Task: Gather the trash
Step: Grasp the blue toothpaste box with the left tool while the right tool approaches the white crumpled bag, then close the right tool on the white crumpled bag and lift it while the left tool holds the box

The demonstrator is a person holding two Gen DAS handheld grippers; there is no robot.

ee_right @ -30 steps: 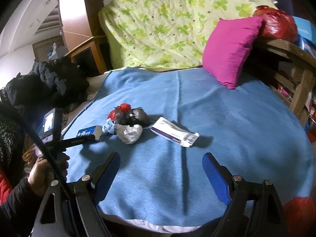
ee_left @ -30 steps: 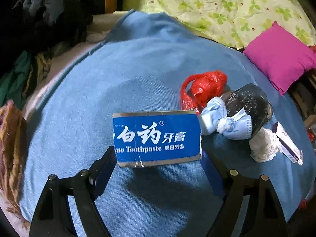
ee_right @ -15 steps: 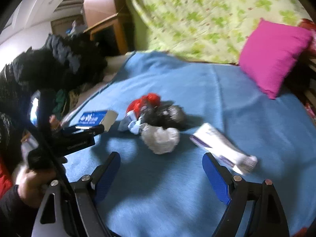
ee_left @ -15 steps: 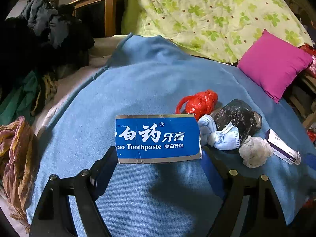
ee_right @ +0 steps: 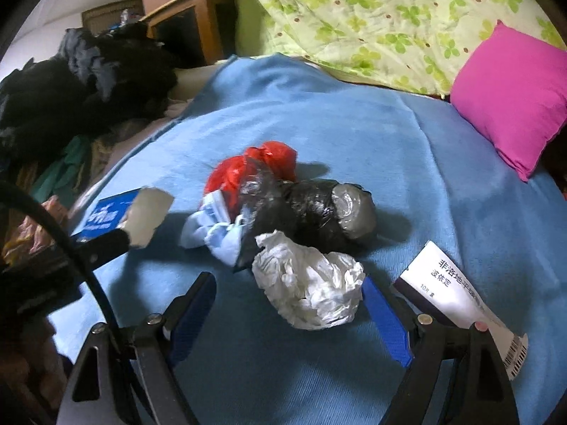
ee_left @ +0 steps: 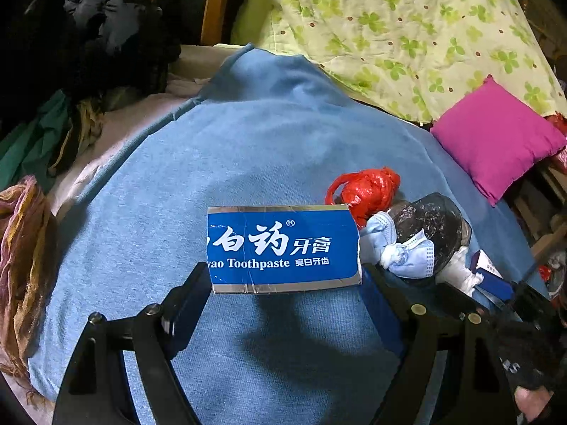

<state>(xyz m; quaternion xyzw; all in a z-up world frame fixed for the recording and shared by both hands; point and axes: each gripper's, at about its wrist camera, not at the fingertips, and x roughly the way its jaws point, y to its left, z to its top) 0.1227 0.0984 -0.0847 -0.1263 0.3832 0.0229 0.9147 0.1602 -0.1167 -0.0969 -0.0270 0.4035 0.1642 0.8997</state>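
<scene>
Our left gripper [ee_left: 285,283] clamps its jaws on a blue toothpaste box [ee_left: 283,248], lifted above the bed's blue blanket [ee_left: 248,163]. Our right gripper [ee_right: 288,299] holds its jaws wide apart around a crumpled white tissue [ee_right: 308,287]; behind the tissue lie a black bag [ee_right: 312,212] and red bag [ee_right: 255,166].

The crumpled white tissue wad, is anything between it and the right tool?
Nothing visible blocks it. The crumpled white tissue wad lies on the blue blanket just ahead of the open right tool, between its finger lines. The black plastic bundle sits behind it, the white medicine box to its right.
</scene>
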